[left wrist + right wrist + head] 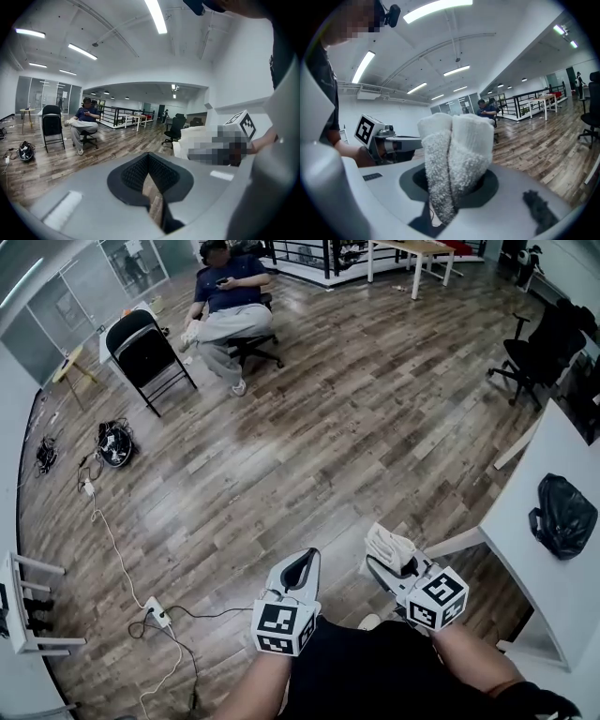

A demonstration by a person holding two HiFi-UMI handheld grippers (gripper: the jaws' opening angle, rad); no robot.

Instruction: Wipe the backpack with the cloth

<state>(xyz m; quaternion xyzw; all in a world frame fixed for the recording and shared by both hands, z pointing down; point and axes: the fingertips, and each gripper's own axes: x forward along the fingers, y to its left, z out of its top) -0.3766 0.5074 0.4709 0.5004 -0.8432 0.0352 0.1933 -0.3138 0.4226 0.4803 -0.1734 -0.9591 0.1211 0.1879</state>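
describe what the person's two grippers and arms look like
The left gripper and the right gripper both have pale grey moulded bodies with black ribbed jaw pads. Each carries a white cube printed with black square markers. No cables show on either one. The person wears a black top, and the forearms have no sleeves.

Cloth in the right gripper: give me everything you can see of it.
The cloth is white with a nubby, terry-like pile, folded into a thick bundle of two rounded lobes with a crease between them. It stands upright out of the right gripper, which is shut on its lower part; nothing else touches it. The head view shows it held over the wood floor, apart from the black backpack on the white table.
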